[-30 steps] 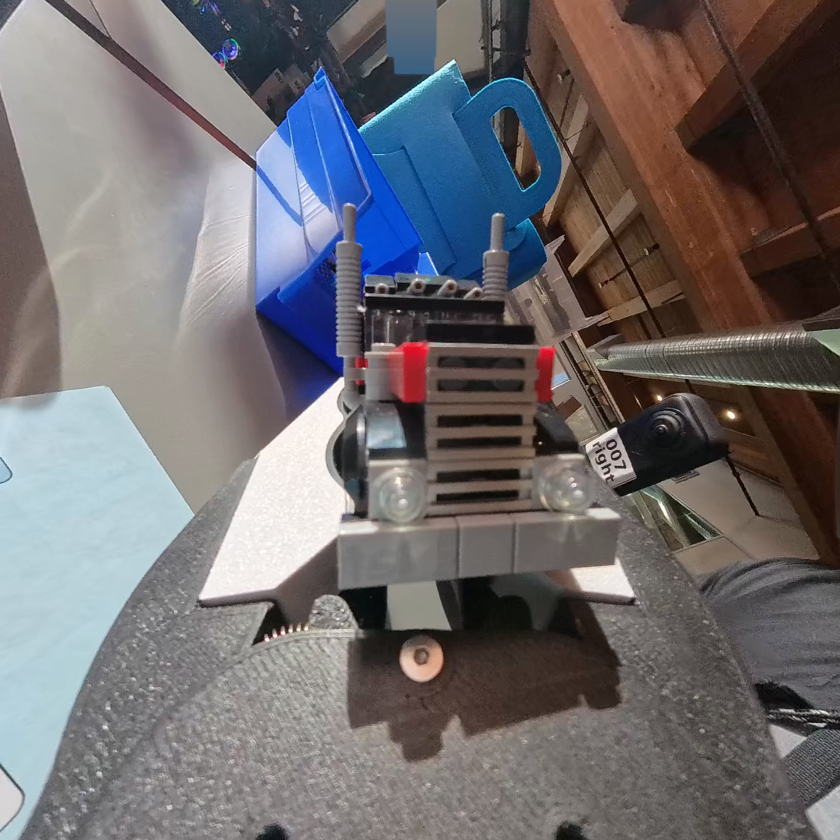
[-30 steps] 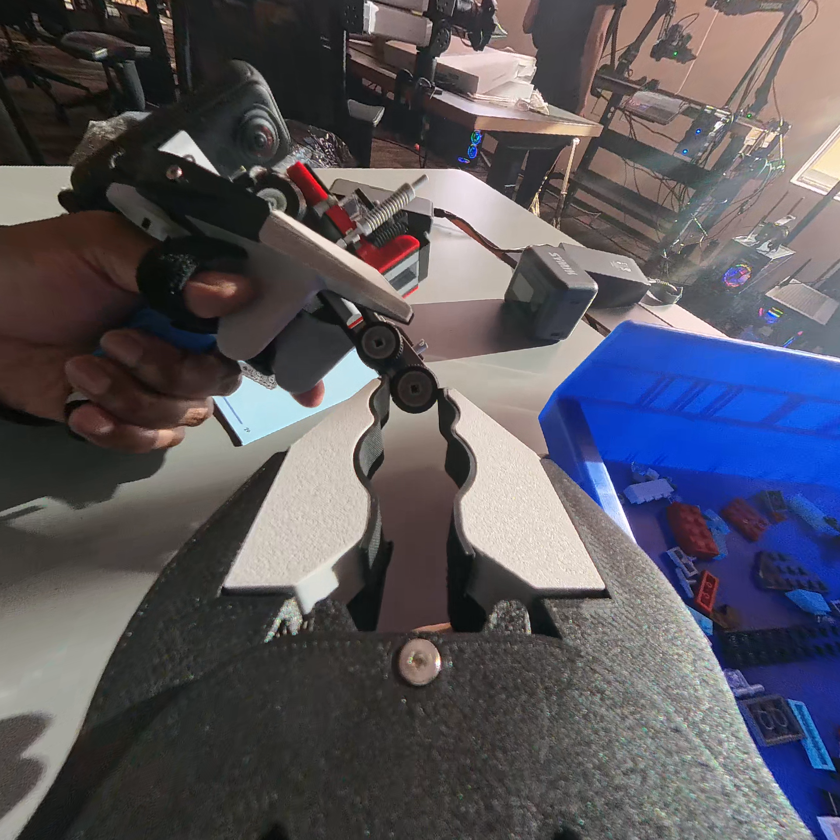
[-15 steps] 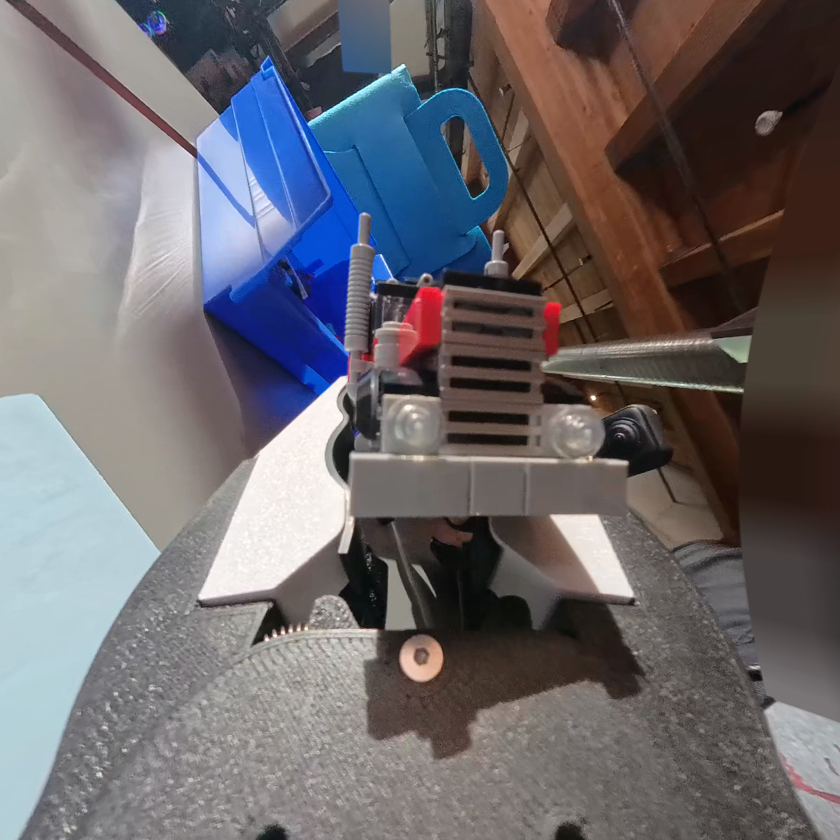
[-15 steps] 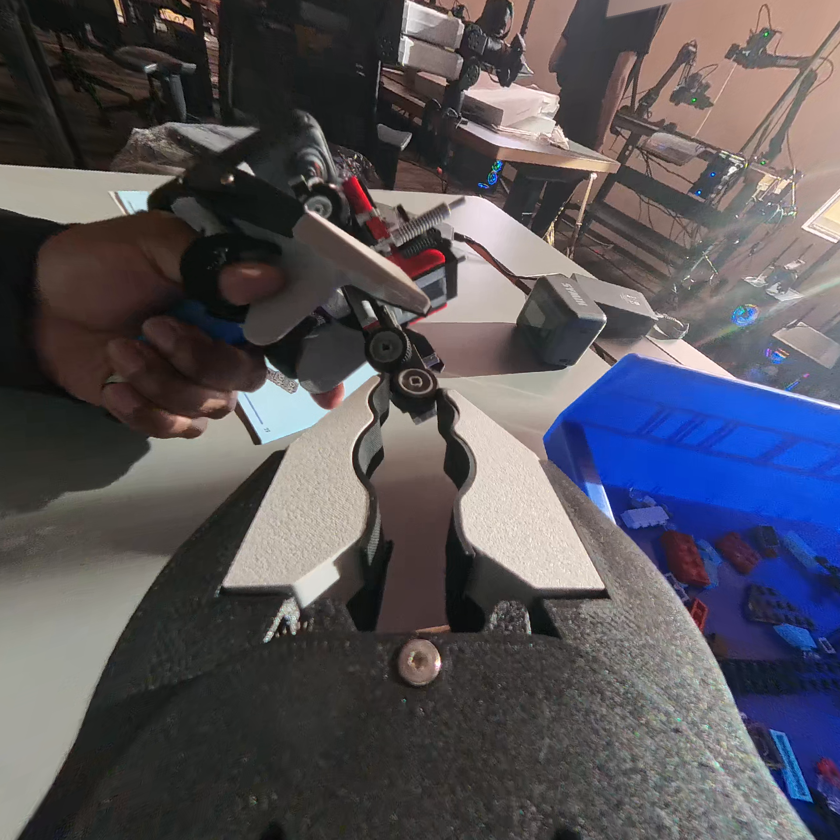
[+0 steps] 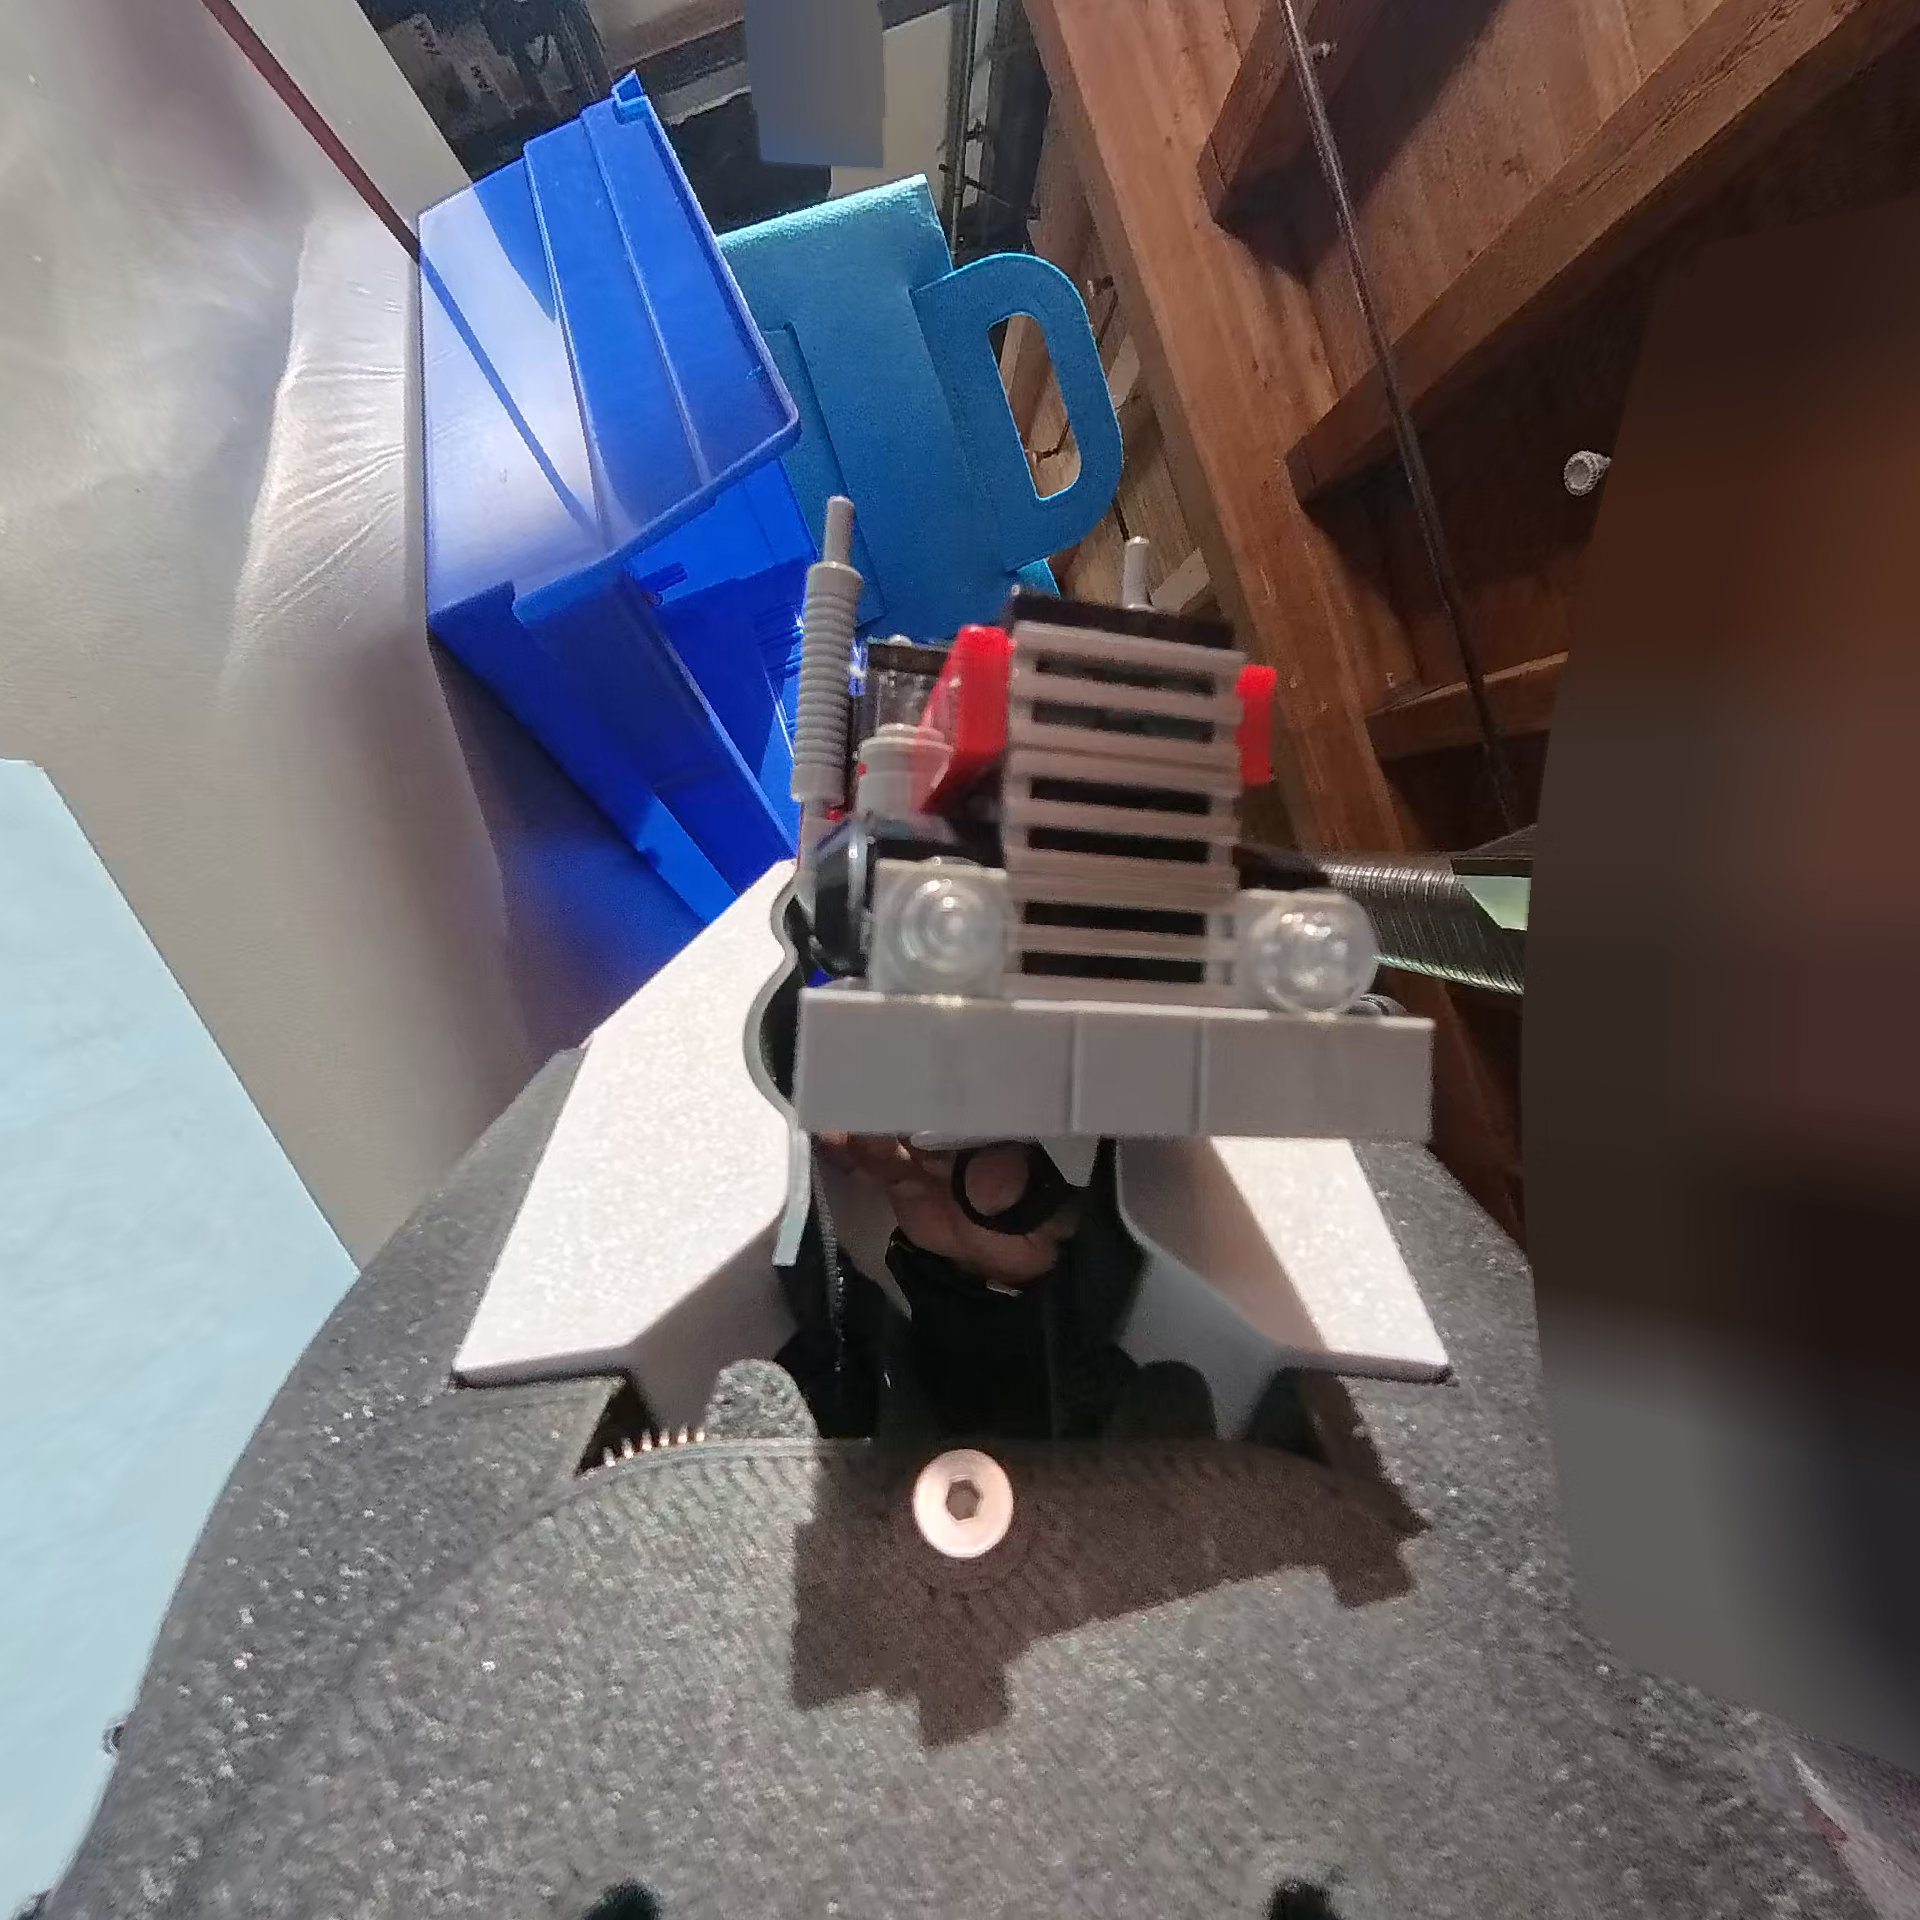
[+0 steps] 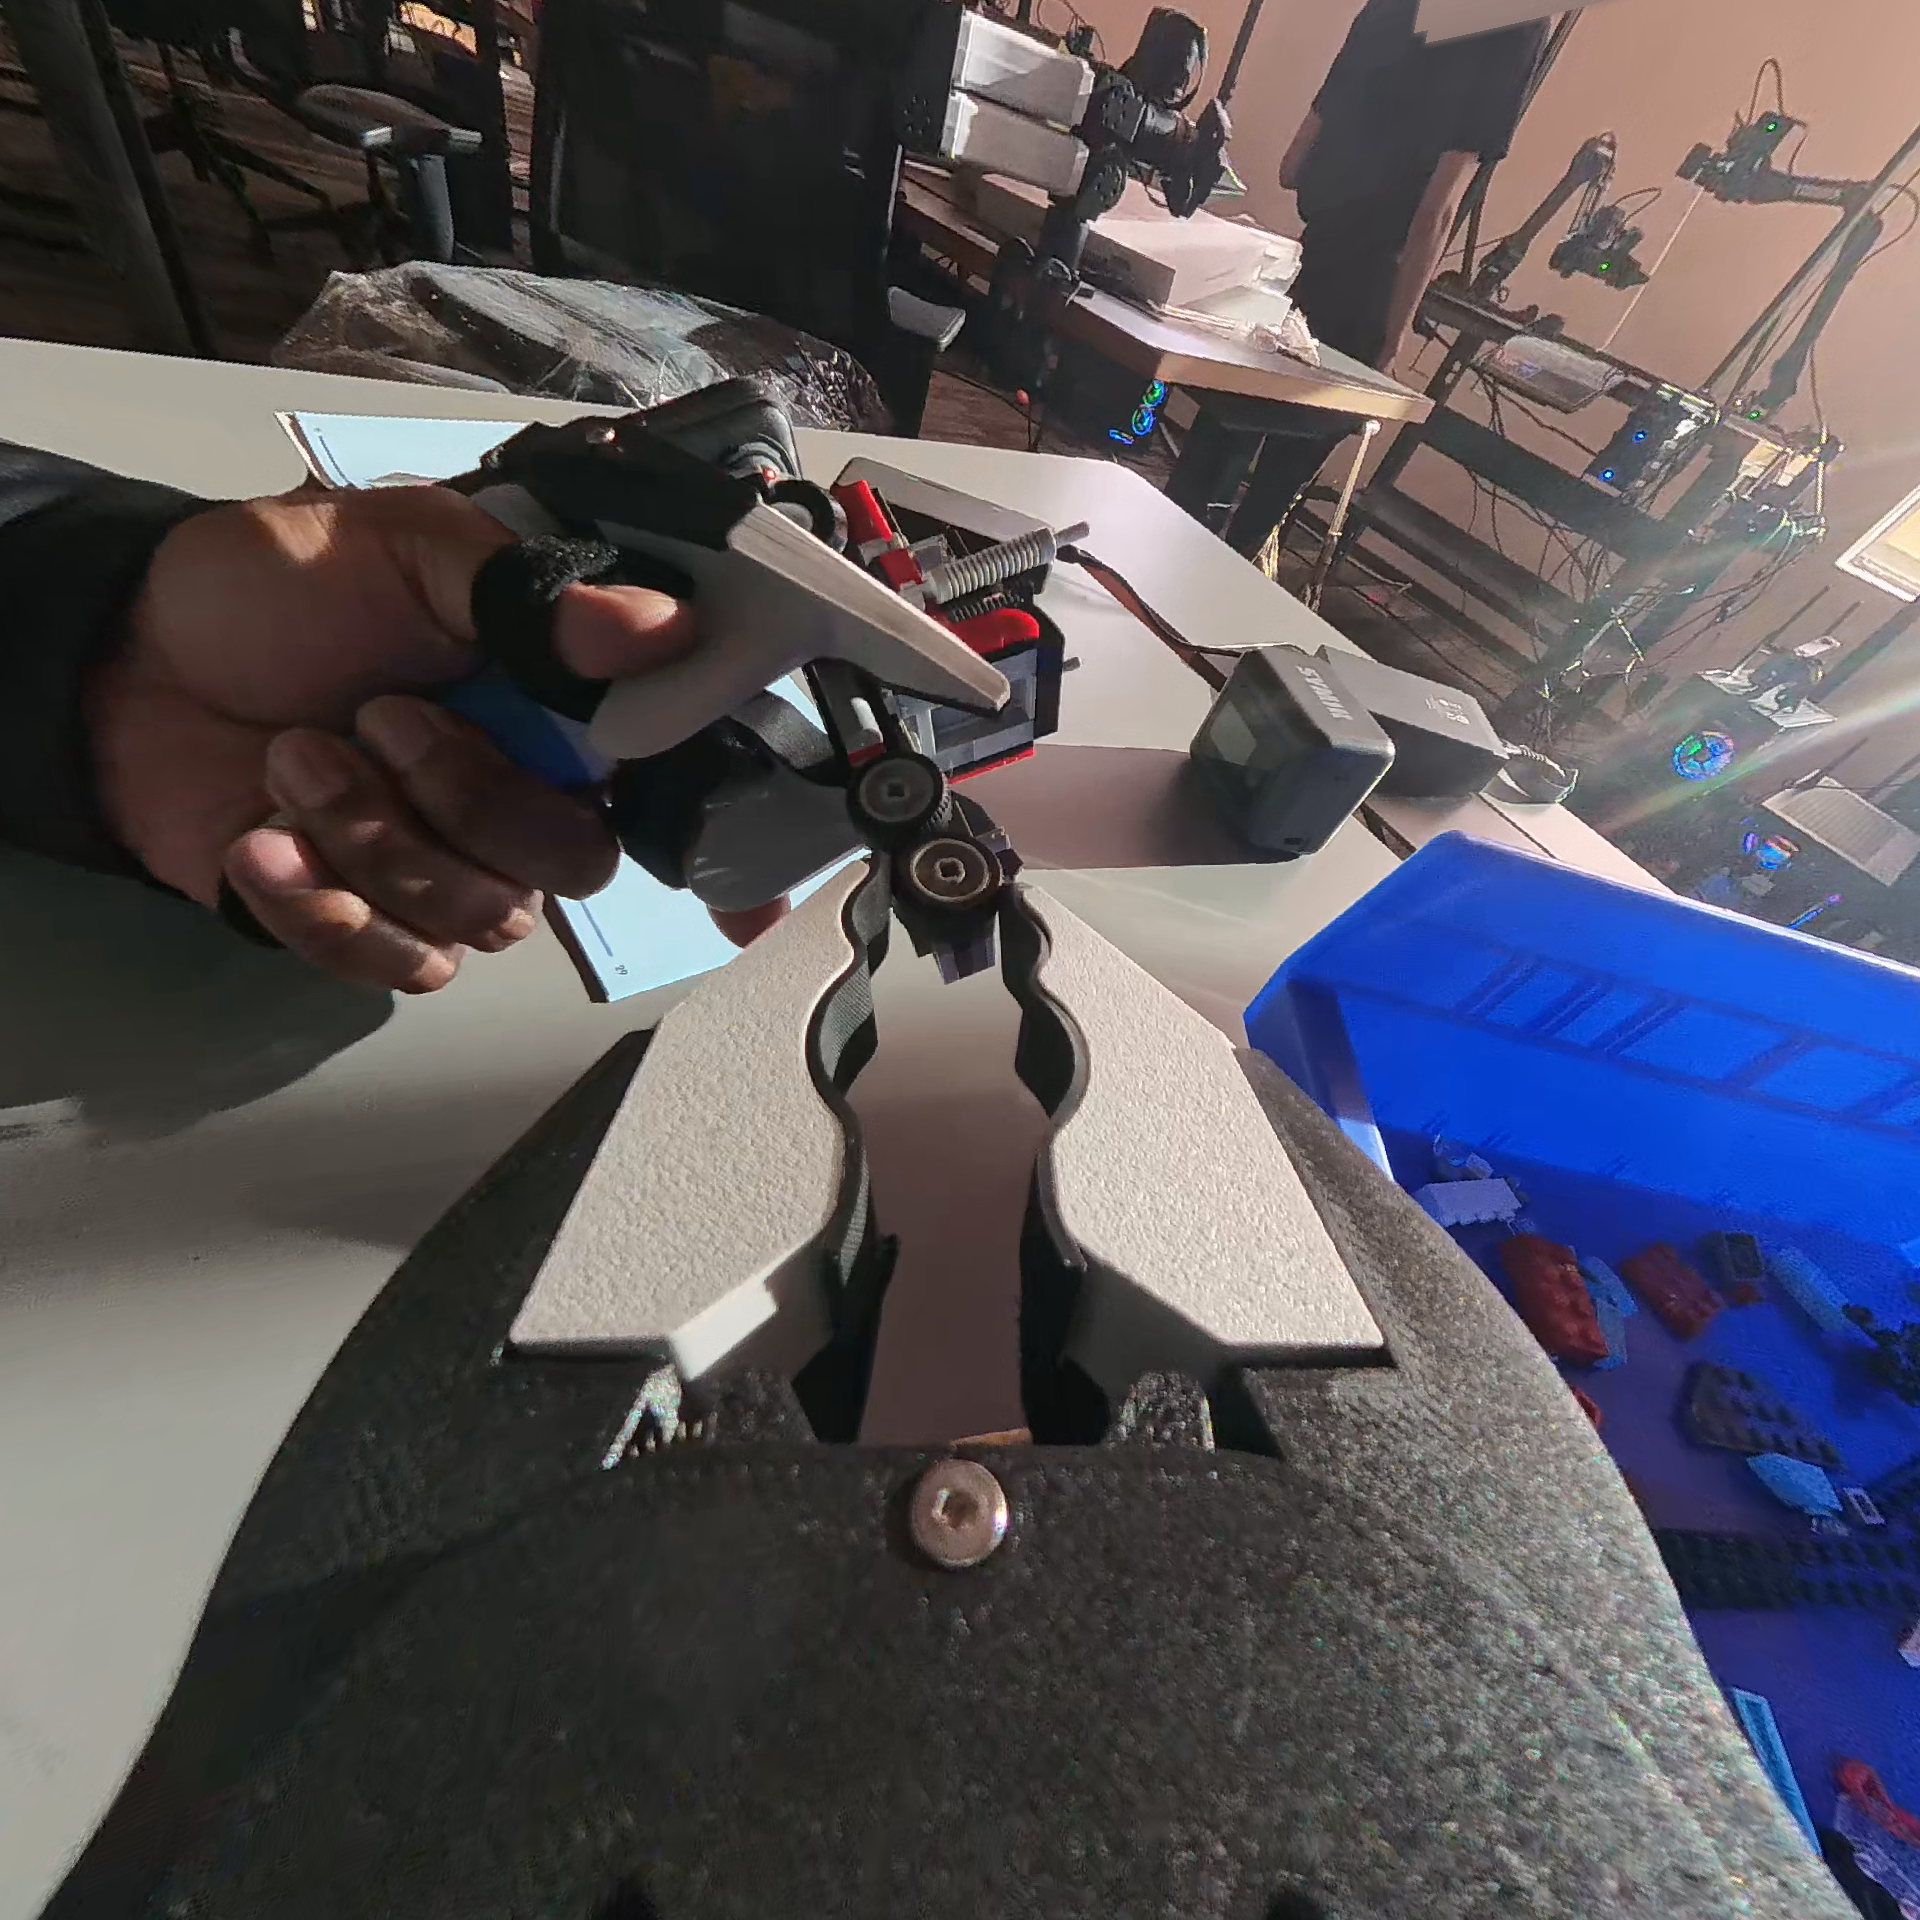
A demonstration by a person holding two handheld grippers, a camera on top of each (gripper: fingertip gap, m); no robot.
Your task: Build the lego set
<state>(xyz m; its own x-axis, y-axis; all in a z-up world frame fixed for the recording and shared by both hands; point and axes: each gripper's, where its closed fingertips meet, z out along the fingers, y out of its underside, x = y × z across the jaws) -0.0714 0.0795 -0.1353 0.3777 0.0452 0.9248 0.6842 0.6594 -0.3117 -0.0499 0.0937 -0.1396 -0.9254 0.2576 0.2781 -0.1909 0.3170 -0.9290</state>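
Note:
My left gripper is shut on a lego truck with a grey grille, grey bumper, red trim and grey exhaust stacks, held in the air with its front facing the camera. In the right wrist view a hand holds this left gripper up with the truck tilted, underside towards me. My right gripper is shut on a black wheel piece with a dark axle block, touching the truck's underside next to a second black wheel.
A blue bin with several loose bricks stands on the grey table at the right; it also shows in the left wrist view. A light-blue instruction sheet lies under the left gripper. A dark camera box sits behind. The tips of both grippers are at nearly the same place.
The hand has tilted the left gripper and truck, so the bumper now fills more of the left view. My right gripper has stayed on the wheel piece at the underside.

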